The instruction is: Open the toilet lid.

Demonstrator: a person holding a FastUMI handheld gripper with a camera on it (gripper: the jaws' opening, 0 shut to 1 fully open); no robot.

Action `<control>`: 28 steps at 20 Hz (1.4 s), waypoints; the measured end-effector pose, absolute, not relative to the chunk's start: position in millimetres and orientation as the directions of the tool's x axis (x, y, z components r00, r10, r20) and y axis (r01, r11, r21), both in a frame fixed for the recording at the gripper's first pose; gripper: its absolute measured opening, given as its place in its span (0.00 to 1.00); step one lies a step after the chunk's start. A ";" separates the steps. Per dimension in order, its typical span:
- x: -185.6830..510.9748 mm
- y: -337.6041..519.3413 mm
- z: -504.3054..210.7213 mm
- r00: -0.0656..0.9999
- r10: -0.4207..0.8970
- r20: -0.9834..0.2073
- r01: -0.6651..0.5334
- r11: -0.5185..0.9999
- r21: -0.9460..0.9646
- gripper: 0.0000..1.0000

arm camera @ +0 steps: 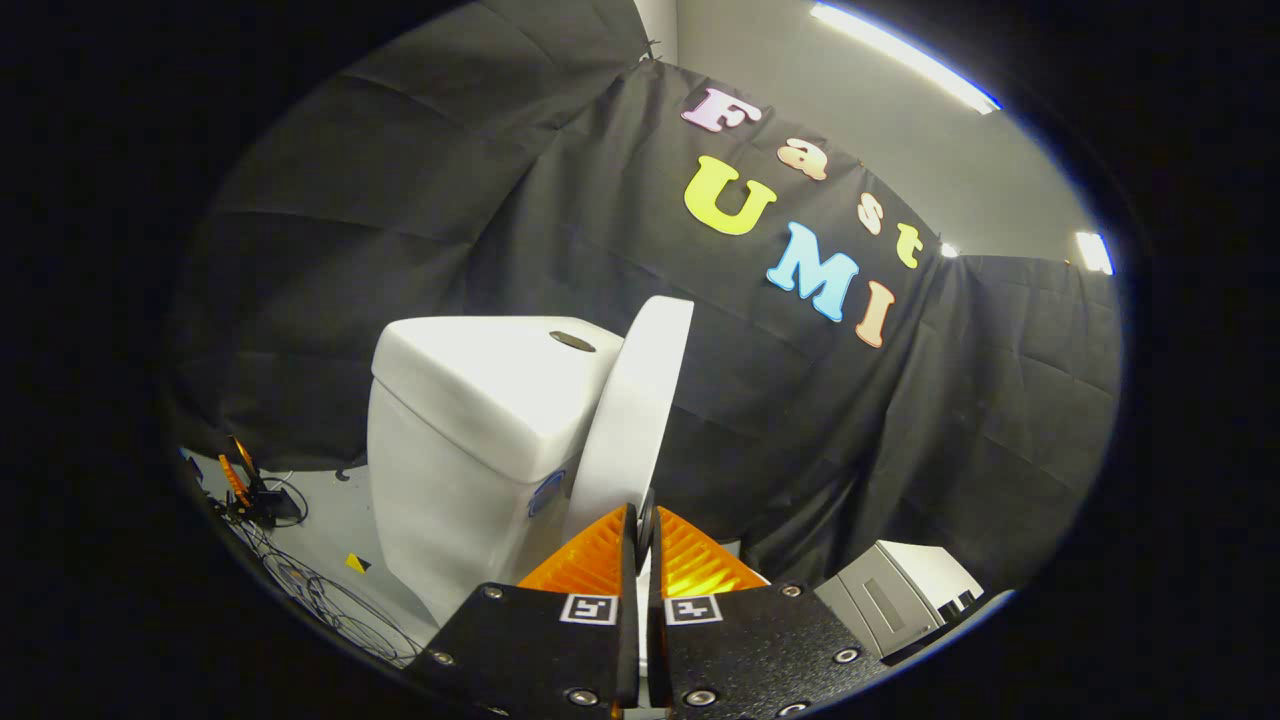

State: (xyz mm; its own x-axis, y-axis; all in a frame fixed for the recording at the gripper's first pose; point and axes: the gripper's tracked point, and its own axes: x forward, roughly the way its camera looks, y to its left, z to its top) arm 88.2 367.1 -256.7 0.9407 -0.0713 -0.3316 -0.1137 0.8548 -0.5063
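Note:
The white toilet lid (pixel 638 410) stands raised, almost upright, leaning toward the white tank (pixel 470 420) behind it. I see it edge-on, running up from my fingers. My gripper (pixel 642 520) is at the lid's lower edge with both fingers pressed close together, and the thin rim of the lid sits pinched between their tips. The tank carries a flush button (pixel 572 341) on its top. The bowl and seat are hidden below my fingers.
Black cloth walls close in behind and to the right of the toilet. Cables and a small orange stand (pixel 245 485) lie on the grey floor left of the tank. A grey box-like unit (pixel 895 595) sits low at the right.

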 end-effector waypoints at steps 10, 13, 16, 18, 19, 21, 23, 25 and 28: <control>48.7 407.7 -213.8 0.898 0.247 -0.363 -0.386 0.838 -0.385 0.95; 41.8 406.5 -170.2 0.888 0.334 -0.316 -0.425 0.859 -0.285 0.95; 36.7 378.0 -123.6 0.894 0.366 -0.259 -0.415 0.894 -0.171 0.95; 37.9 346.2 -94.3 0.910 0.352 -0.217 -0.379 0.920 -0.097 0.95; 39.0 325.2 -80.1 0.920 0.338 -0.196 -0.355 0.933 -0.058 0.95; 37.2 287.0 -51.7 0.938 0.314 -0.148 -0.313 0.949 0.032 0.95; 31.7 246.2 -25.9 0.957 0.273 -0.100 -0.264 0.960 0.098 0.95; 20.0 203.4 -7.3 0.973 0.221 -0.060 -0.212 0.969 0.128 0.95; -7.4 150.5 4.7 0.988 0.152 -0.022 -0.147 0.981 0.129 0.94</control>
State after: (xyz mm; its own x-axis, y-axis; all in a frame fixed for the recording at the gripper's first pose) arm -7.4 150.5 4.7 0.9882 0.1515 -0.0224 -0.1474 0.9807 0.1286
